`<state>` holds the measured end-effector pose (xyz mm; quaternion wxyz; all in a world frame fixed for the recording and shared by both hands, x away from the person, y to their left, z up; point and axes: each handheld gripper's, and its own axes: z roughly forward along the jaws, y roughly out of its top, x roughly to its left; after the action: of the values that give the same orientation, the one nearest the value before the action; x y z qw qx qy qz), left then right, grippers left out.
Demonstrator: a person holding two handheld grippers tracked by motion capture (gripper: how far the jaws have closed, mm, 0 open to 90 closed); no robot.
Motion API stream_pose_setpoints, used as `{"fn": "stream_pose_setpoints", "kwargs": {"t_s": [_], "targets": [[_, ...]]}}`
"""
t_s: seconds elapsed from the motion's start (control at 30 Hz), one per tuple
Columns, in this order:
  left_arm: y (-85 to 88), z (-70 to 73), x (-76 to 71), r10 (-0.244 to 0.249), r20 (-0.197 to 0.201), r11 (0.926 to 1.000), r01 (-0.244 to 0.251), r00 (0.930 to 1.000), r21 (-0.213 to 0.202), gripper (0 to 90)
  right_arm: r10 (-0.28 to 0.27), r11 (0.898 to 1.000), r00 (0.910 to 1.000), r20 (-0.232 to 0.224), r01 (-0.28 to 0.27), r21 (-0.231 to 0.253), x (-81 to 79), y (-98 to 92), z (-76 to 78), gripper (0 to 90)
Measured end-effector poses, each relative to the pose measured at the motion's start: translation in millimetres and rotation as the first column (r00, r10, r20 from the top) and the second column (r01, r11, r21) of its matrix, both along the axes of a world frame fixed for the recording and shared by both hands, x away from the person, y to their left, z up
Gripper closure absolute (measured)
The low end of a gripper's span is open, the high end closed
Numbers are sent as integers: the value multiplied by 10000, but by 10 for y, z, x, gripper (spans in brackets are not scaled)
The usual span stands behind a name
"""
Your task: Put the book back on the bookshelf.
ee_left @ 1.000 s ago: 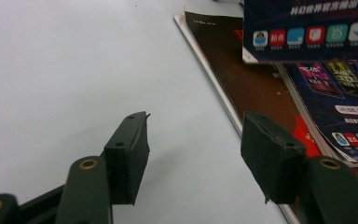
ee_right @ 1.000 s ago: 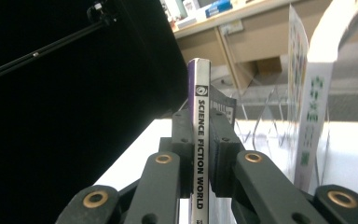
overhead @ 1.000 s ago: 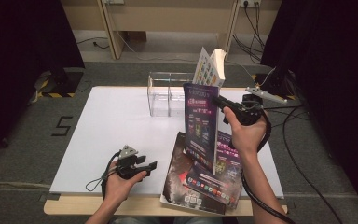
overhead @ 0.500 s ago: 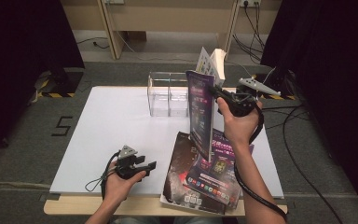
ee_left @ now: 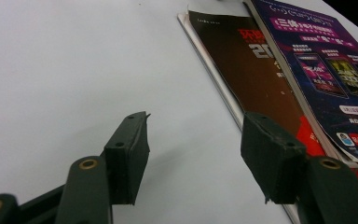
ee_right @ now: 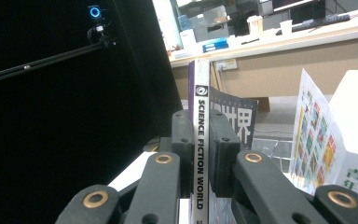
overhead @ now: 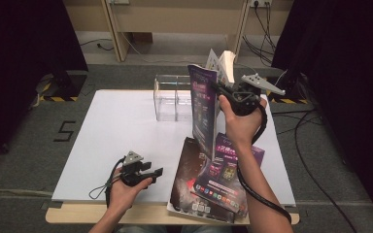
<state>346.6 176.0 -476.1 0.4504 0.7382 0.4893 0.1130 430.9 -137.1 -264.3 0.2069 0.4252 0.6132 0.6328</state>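
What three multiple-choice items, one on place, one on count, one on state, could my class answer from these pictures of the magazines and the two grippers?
1. Where does the clear holder stand?
A. on the far part of the white table
B. on the floor
C. at the near edge

2. How many magazines lie flat on the table?
A. none
B. two
C. five

3. How is the right gripper?
A. open and empty
B. shut on the upright magazine
C. lying on the table

Answers:
1 A, it sits beyond the flat magazines in the high view.
2 B, a purple one overlaps a dark one.
3 B, its pads clamp the spine in the right gripper view, while the left gripper is open.
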Motion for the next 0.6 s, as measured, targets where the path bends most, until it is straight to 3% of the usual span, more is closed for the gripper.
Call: {"fn": "stream_pose_setpoints", "kwargs": {"t_s": [0.6], "targets": [[8, -16, 6, 9, -65, 10000, -9, 10000, -24, 408, -282, 9996, 9988, 403, 281, 24, 174, 202, 18, 833]]}}
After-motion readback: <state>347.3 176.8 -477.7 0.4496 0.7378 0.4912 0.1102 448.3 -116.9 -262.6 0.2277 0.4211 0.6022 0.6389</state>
